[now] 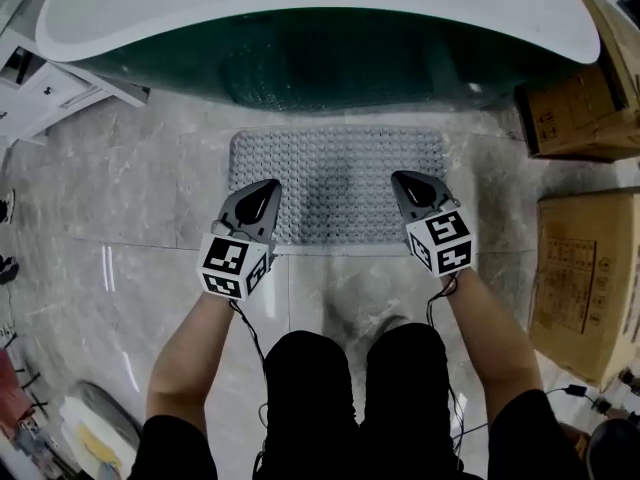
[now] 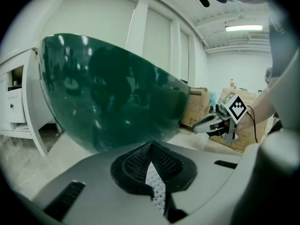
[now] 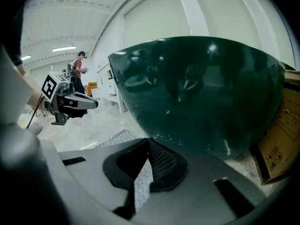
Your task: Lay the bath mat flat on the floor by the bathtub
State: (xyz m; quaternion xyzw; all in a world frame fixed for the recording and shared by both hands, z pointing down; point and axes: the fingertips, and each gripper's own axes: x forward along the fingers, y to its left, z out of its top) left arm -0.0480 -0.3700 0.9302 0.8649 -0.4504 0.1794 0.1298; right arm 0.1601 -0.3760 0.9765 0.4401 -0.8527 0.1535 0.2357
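The grey nubbed bath mat (image 1: 337,183) lies flat on the marble floor, right in front of the dark green bathtub (image 1: 320,58). My left gripper (image 1: 262,190) hovers over the mat's near left corner, and my right gripper (image 1: 405,181) over its near right corner. Both are shut with nothing held. In the left gripper view the jaws (image 2: 151,146) meet at their tips, the mat (image 2: 157,189) shows below them and the tub (image 2: 108,93) rises ahead. The right gripper view shows the same: shut jaws (image 3: 149,142), mat (image 3: 143,182) beneath and tub (image 3: 201,93) beyond.
Two cardboard boxes (image 1: 590,278) (image 1: 585,108) stand on the floor to the right of the mat. A white cabinet (image 1: 40,88) sits at the left beside the tub. My legs (image 1: 350,388) are just behind the mat's near edge. A person (image 3: 79,74) stands far off.
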